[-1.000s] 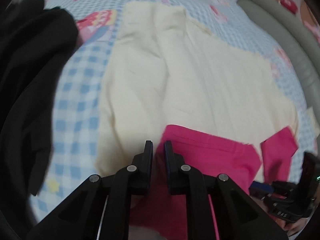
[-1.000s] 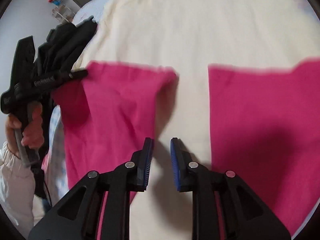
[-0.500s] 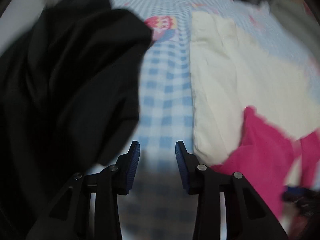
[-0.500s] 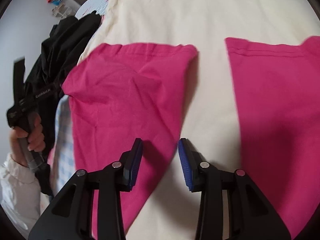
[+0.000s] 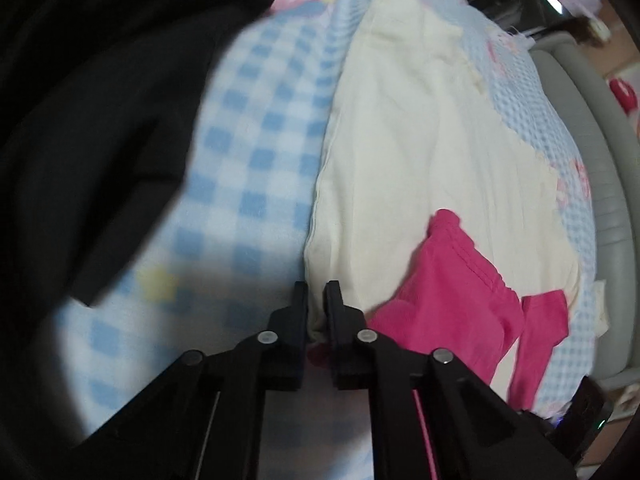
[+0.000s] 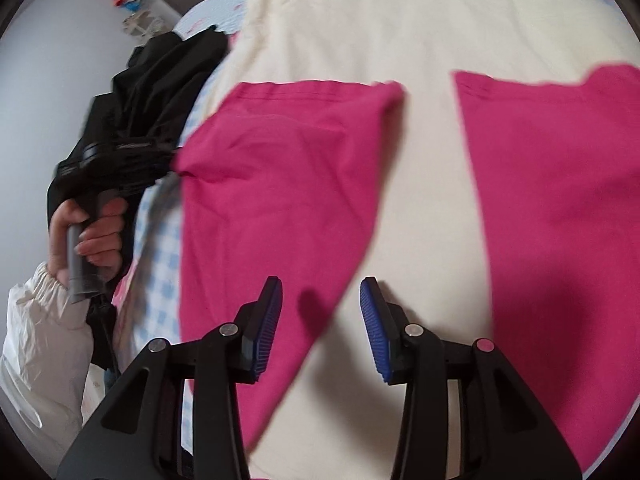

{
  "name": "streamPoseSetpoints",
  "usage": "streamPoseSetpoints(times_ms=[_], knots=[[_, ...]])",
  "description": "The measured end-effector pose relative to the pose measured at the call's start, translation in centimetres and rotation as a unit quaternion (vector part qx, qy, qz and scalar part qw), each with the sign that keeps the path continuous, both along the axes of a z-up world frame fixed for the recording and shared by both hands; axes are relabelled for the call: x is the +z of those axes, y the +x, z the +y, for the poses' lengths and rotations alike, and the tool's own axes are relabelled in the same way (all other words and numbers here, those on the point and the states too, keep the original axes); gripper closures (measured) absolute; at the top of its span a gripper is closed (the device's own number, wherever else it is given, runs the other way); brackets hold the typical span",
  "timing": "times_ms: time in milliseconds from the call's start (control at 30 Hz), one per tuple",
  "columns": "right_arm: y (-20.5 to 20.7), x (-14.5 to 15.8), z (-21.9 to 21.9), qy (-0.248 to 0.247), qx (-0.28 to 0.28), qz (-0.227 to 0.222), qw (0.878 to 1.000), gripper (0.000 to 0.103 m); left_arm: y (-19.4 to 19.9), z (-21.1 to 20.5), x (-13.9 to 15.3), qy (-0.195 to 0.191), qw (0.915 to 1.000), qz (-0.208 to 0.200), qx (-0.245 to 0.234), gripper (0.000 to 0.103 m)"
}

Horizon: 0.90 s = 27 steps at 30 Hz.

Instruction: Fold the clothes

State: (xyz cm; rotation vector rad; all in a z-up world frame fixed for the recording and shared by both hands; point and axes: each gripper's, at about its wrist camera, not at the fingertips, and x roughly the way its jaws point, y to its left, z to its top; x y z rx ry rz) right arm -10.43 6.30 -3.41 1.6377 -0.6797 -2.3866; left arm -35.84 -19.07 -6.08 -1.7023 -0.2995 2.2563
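Pinching the pink trousers at nine o'clock, lying on the cream cloth, my left gripper is risking dragging cream cloth too, while my right gripper is gaping empty.

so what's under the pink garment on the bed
The pink garment lies on a cream cloth, which is spread over the blue checked bedsheet. Whatever sits directly beneath the pink fabric itself is covered and cannot be seen.

A blue-checked bedsheet (cartoon prints on it) covers the bed; a grey padded edge borders it.
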Motion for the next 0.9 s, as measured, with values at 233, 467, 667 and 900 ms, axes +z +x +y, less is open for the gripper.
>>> streamPoseSetpoints(times_ms=[233,467,667,900], knots=[[1.5,0.9,1.4,0.031,-0.012,-0.006,0.999,0.062,2.1,-1.2,2.7,-0.007,0.9991,0.023,0.036,0.089],[5.8,1.8,2.7,0.02,-0.031,0.014,0.999,0.062,13.4,4.3,6.6,0.092,0.9886,0.087,-0.081,0.075],[9.6,0.9,3.3,0.038,-0.042,0.021,0.998,0.062,19.9,9.7,1.5,0.068,0.9899,0.028,-0.121,0.075],[14.1,-0.2,4.0,0.06,-0.056,0.029,0.996,0.06,25.9,9.1,-0.6,0.01,0.9938,0.014,-0.11,0.076]])
